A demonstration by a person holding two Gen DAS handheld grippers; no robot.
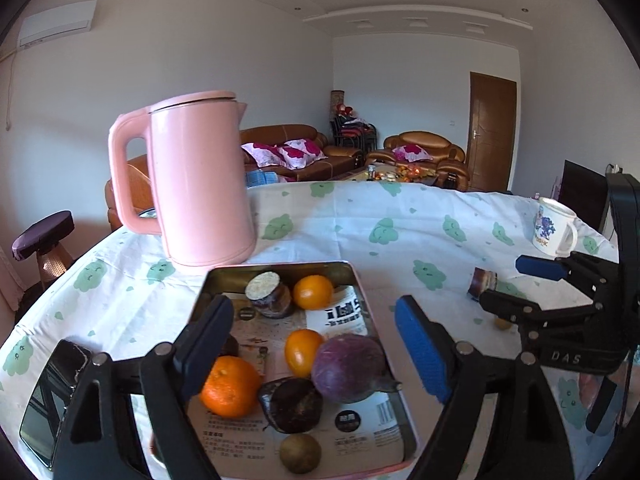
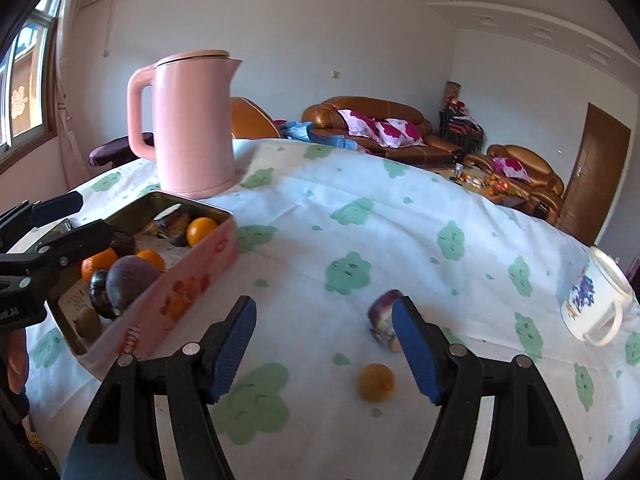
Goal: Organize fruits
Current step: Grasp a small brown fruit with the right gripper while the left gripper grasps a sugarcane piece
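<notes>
A pink tin box [image 1: 362, 280] [image 2: 188, 280] holds oranges [image 1: 229, 386], a purple round fruit [image 1: 348, 366], dark fruits, a cut purple stalk piece [image 1: 269, 294] and a small brown fruit [image 1: 300, 453]. My left gripper [image 1: 316, 344] hangs open and empty above the box. My right gripper [image 2: 324, 348] is open and empty over the cloth; it also shows in the left wrist view [image 1: 516, 284]. A purple stalk piece [image 2: 384, 318] [image 1: 482, 282] lies by its right finger. A small yellow-brown fruit [image 2: 376, 382] lies just in front of it.
A pink kettle [image 1: 200, 184] [image 2: 192, 124] stands behind the box. A white printed mug [image 1: 554, 226] [image 2: 596, 304] stands at the right. A phone [image 1: 52, 396] lies left of the box. The table carries a white cloth with green clouds [image 2: 360, 216].
</notes>
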